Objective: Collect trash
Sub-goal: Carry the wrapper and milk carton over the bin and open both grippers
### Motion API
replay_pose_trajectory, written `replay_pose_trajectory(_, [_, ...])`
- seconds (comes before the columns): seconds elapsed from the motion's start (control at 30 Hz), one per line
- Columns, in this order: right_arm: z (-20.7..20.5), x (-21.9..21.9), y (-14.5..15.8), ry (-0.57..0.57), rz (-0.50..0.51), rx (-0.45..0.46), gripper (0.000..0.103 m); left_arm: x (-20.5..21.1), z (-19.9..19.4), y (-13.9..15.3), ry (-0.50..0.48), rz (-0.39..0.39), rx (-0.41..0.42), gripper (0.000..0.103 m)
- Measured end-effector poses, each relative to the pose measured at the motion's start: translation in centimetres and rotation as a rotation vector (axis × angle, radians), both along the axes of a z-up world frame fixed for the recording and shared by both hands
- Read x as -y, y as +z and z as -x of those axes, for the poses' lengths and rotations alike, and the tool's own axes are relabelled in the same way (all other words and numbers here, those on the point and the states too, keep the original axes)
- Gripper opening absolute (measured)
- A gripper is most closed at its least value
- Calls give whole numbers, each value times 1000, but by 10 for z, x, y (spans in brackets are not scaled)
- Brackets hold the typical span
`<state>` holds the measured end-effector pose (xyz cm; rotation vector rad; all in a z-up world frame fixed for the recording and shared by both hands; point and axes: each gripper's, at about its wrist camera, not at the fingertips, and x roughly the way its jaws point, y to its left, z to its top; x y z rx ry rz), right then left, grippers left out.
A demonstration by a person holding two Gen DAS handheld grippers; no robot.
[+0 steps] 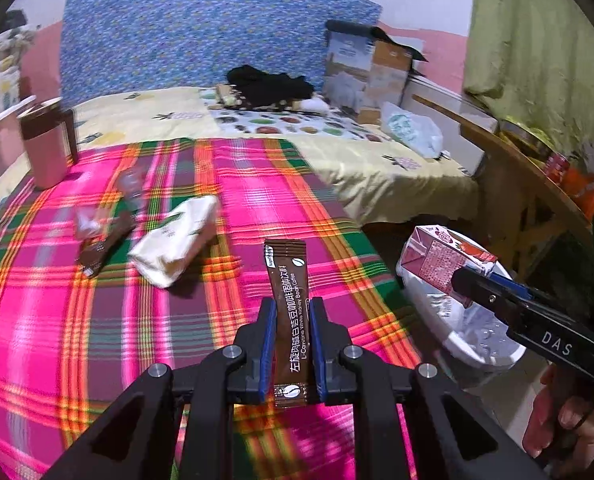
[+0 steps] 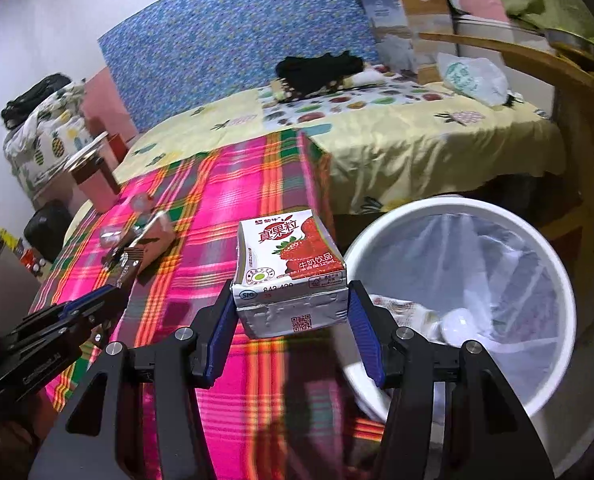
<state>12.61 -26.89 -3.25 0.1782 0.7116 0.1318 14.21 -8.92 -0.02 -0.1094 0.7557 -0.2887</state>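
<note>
Carrying trash from a plaid-covered bed toward a lined white bin.

Left wrist view: the left gripper [image 1: 293, 308] is pinched narrow on a brown coffee stick sachet [image 1: 288, 300] that stands upright between its blue pads, above the pink plaid blanket [image 1: 97, 320]. A tissue pack [image 1: 175, 240] and another brown wrapper [image 1: 105, 242] lie on the blanket, a pink cup [image 1: 47, 148] at its far corner, a blue patterned headboard [image 1: 201, 28] behind. Right wrist view: the right gripper [image 2: 291, 304] clamps a strawberry milk carton [image 2: 289, 272] across its width, held at the bed edge just beside the white trash bin [image 2: 557, 280], whose clear liner already holds litter. A wooden table [image 2: 537, 56] stands beyond the bin.
</note>
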Motion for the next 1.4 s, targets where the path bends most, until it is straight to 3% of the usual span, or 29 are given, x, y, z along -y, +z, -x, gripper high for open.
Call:
replay_pose_trajectory(0.47, [21, 70, -10, -205, -13, -16, 55, 93, -17, 0, -212, 17, 1, 17])
replay_pose_trajectory(0.97, [29, 111, -25, -281, -34, -78, 55, 173, -28, -19, -389, 4, -41, 17])
replay_pose_trajectory(1.13, [28, 119, -32, -293, -36, -109, 56, 187, -34, -27, -415, 11, -61, 18])
replay_pose_trajectory(1.3, [31, 121, -29, -287, -41, -84, 61, 188, -38, -29, -405, 6, -73, 21])
replay_pose_trajectory(1.4, [33, 121, -26, -279, -44, -67, 62, 184, -38, -27, -397, 20, -73, 32])
